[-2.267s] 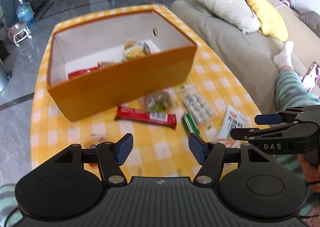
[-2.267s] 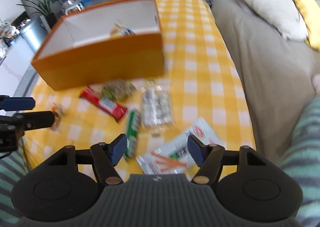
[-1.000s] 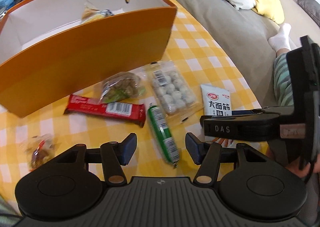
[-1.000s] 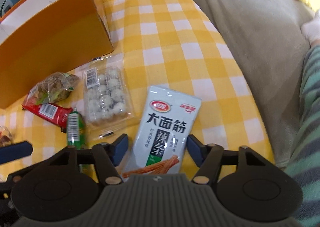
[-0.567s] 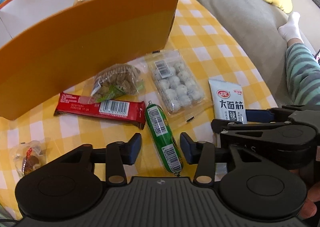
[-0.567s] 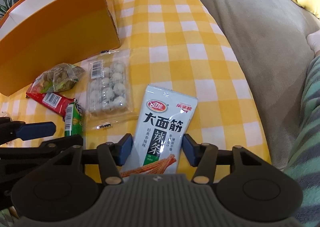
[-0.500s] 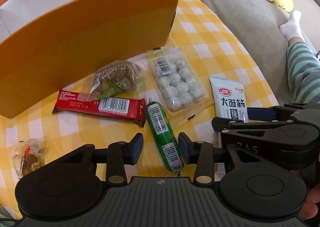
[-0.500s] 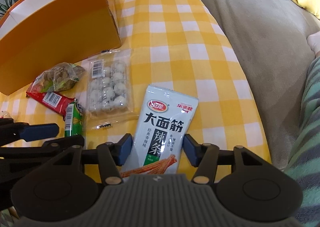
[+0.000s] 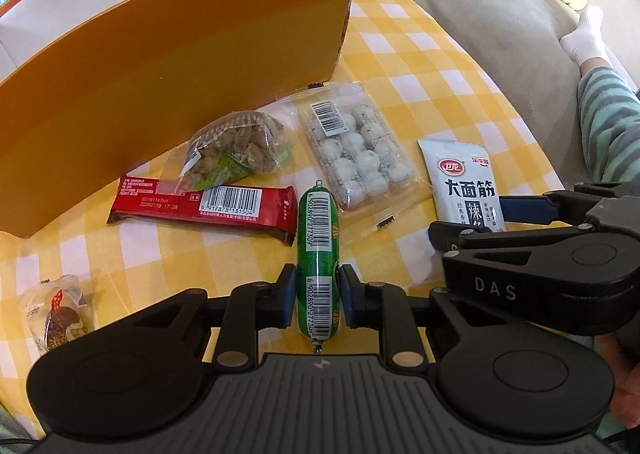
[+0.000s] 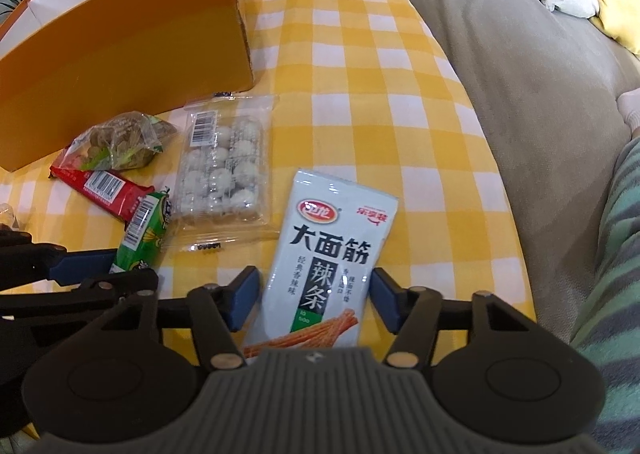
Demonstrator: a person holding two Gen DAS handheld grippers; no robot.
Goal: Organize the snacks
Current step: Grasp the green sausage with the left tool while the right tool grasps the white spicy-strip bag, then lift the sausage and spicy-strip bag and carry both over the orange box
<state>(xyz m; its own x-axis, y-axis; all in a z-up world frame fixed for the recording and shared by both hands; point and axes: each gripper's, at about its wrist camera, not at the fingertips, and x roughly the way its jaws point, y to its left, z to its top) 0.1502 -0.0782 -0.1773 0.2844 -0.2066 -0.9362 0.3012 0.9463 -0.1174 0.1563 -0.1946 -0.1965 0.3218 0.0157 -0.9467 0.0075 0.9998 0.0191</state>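
My left gripper [image 9: 318, 290] is shut on a green sausage stick [image 9: 318, 230] that lies on the yellow checked tablecloth [image 9: 400, 66]. The stick also shows in the right wrist view [image 10: 146, 232]. My right gripper [image 10: 314, 296] is open, with its jaws on either side of a white spicy-strip packet [image 10: 332, 250], not touching it. That packet also shows in the left wrist view [image 9: 464, 182]. An orange box [image 9: 172, 46] stands behind the snacks.
A red bar [image 9: 204, 204], a clear bag of brown snacks [image 9: 236, 150], a clear tray of white balls [image 9: 358, 152] and a small wrapped sweet [image 9: 56, 310] lie on the cloth. A beige sofa [image 10: 520, 66] and a person's striped leg [image 10: 612, 238] are on the right.
Both grippers came down toward the table. My left gripper closed on the green sausage stick. My right gripper narrowed slightly around the white packet.
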